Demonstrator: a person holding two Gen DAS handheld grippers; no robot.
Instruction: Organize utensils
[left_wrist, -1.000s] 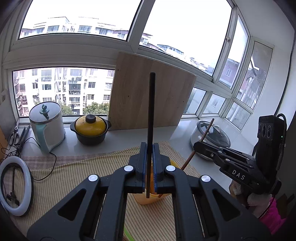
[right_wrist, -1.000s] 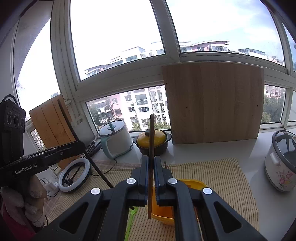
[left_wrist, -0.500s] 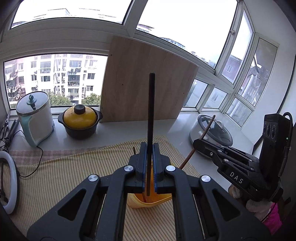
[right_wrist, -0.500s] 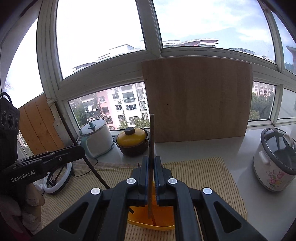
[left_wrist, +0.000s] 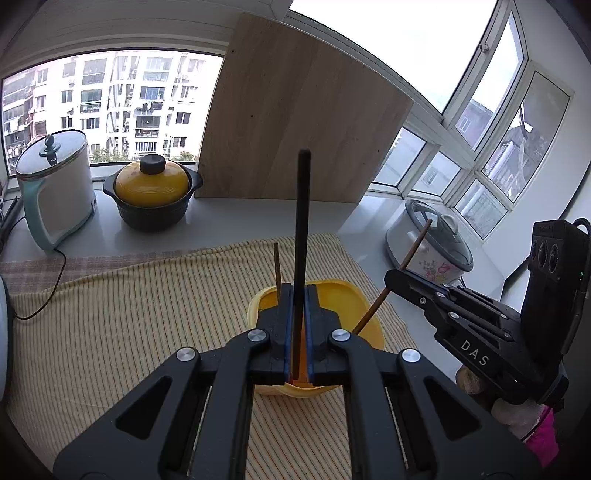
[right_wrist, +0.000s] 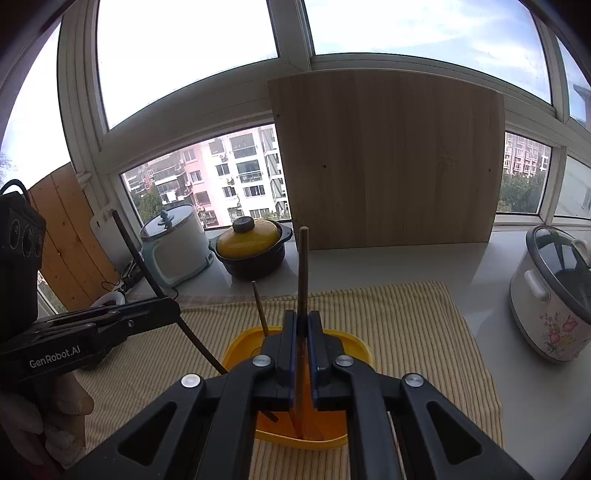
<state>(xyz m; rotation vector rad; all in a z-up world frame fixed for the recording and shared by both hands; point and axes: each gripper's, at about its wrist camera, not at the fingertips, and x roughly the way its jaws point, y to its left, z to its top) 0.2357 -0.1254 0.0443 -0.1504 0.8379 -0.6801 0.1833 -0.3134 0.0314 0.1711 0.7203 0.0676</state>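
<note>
1. The left gripper is clamped on a black chopstick that stands upright between its pads, lower end down inside a yellow tub.
2. The right gripper is clamped on a brown chopstick, also upright, its lower end in the same yellow tub.
3. A third stick, thin and brown, already leans in the tub at its far left rim, apart from both held ones.
4. The tub sits on a striped yellow cloth spread over a pale counter.
5. Far left on the counter, by the window, stands a white kettle with a pale green handle and a cord trailing onto the cloth.
6. Just right of the kettle is a black pot with a yellow lid.
7. Behind the middle of the counter a wooden board leans against the window frame.
8. At the far right stands a white rice cooker with a flower print and a glass lid, off the cloth.
9. Each camera sees the other gripper off to one side, held in a gloved hand.
</note>
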